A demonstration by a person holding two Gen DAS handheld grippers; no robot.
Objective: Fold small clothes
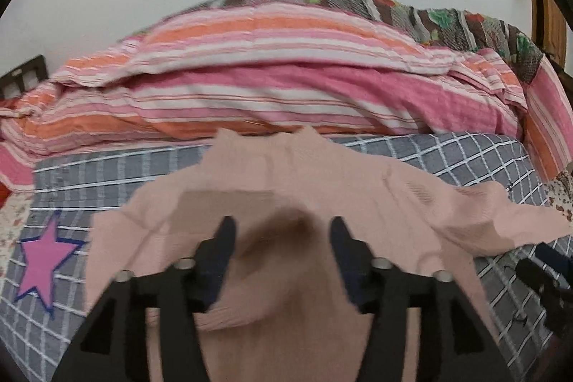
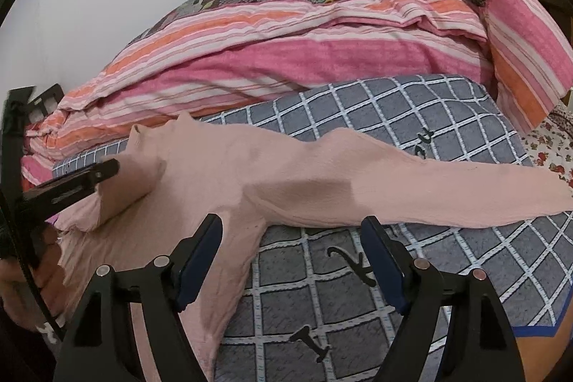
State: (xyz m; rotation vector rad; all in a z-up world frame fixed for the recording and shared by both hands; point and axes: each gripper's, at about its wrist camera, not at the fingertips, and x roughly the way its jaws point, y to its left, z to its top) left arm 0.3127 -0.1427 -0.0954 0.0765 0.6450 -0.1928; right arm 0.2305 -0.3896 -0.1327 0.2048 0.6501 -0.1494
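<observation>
A pale pink long-sleeved top [image 1: 322, 174] lies spread on a grey checked blanket [image 1: 447, 153]. My left gripper [image 1: 283, 231] hovers over its left part, jaws apart, the cloth below them and not pinched. In the right wrist view the top [image 2: 222, 160] stretches across the blanket [image 2: 358, 102]. One sleeve [image 2: 465, 188] runs out to the right, and a folded-over flap [image 2: 121, 188] rests at the left, beside one of the left gripper's fingers [image 2: 89, 176]. My right gripper [image 2: 292, 224] stands open above the top's lower right edge, holding nothing.
A bulky pink, orange and white striped quilt [image 2: 286, 59] lies heaped behind the blanket, against a white wall. A pink star [image 1: 43, 260] marks the blanket at the left. Floral sheet [image 2: 551, 145] shows at the right. A hand [image 2: 14, 278] is at the lower left.
</observation>
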